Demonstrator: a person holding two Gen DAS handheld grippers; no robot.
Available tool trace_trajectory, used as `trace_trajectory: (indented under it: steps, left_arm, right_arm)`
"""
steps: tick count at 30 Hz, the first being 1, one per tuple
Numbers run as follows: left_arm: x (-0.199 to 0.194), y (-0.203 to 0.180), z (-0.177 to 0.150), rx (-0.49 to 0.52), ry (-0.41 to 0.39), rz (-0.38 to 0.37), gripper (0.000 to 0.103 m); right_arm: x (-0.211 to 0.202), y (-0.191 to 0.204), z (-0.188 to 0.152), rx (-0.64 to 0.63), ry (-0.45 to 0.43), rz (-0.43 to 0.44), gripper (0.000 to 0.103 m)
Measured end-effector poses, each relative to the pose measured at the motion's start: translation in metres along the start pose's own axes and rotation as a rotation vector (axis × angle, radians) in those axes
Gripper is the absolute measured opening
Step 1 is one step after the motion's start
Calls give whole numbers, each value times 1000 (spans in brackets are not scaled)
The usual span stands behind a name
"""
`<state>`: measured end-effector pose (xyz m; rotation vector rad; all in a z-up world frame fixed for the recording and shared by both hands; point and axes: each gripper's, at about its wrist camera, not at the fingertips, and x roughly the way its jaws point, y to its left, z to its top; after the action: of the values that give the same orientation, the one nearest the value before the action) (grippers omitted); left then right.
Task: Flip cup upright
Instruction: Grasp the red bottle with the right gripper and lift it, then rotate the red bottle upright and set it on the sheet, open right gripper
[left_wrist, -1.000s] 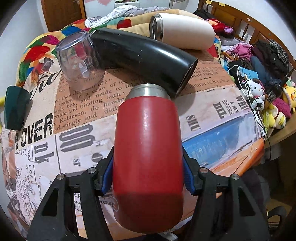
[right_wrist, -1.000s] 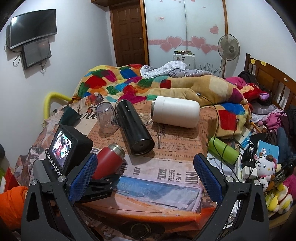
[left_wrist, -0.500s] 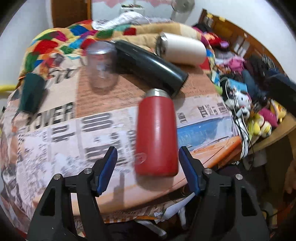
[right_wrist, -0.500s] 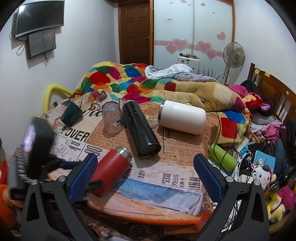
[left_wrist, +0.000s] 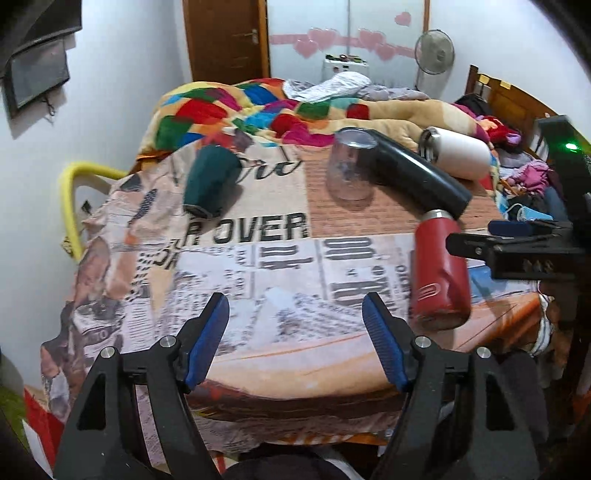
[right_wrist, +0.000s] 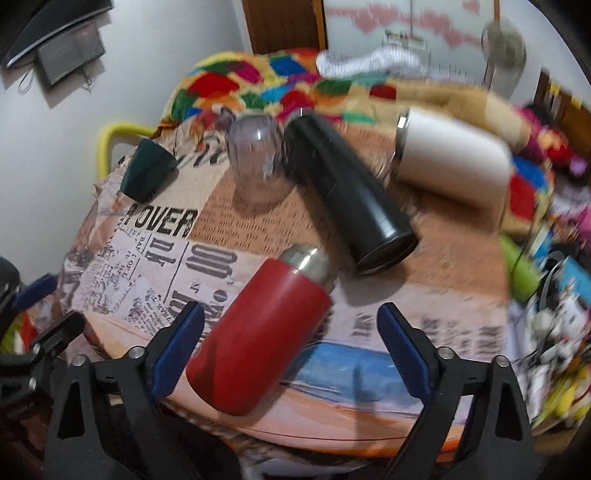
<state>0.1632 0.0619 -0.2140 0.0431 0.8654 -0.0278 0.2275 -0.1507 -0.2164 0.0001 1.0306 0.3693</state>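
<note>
A red cup (right_wrist: 262, 332) with a steel rim lies on its side near the table's front edge; it also shows in the left wrist view (left_wrist: 439, 269). My right gripper (right_wrist: 291, 350) is open, its blue pads on either side of the cup's base, not touching. My left gripper (left_wrist: 295, 339) is open and empty, off to the left of the cup, over the newspaper-print cloth (left_wrist: 258, 258). The right gripper's body shows at the right edge of the left wrist view (left_wrist: 517, 251).
A black flask (right_wrist: 347, 188), a white cup (right_wrist: 450, 158) and a dark green cup (right_wrist: 147, 171) lie on their sides. A clear cup (right_wrist: 256, 166) stands mouth down. Behind is a bed with a colourful blanket (left_wrist: 236, 107); clutter lies to the right.
My left gripper let go of the red cup, opened and pulled back to the left. My right gripper moved down and forward, so its open jaws now flank the cup's base.
</note>
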Motion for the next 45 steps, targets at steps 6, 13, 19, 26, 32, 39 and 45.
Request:
trace_trajectory:
  steps: [6, 13, 19, 26, 32, 39, 45]
  left_arm:
    - [4, 9, -11, -28, -11, 5, 74]
    - [10, 9, -11, -30, -19, -1, 74]
    - [12, 7, -7, -29, -20, -2, 74]
    - [8, 4, -3, -45, -29, -10, 74]
    - [-2, -2, 7, -34, -59, -6, 74]
    - [-11, -5, 18, -45, -101, -15, 88]
    - [-7, -4, 24, -61, -96, -18, 89]
  right_arm:
    - [27, -7, 3, 125, 98, 88, 87]
    - [48, -2, 11, 143, 157, 117, 79]
    - [61, 7, 17, 114, 196, 143, 66]
    - [39, 21, 16, 0, 126, 105, 61]
    - [4, 23, 22, -42, 22, 97, 60]
    - [-17, 24, 38, -66, -57, 87, 59]
    - [-21, 29, 47, -112, -92, 51, 59]
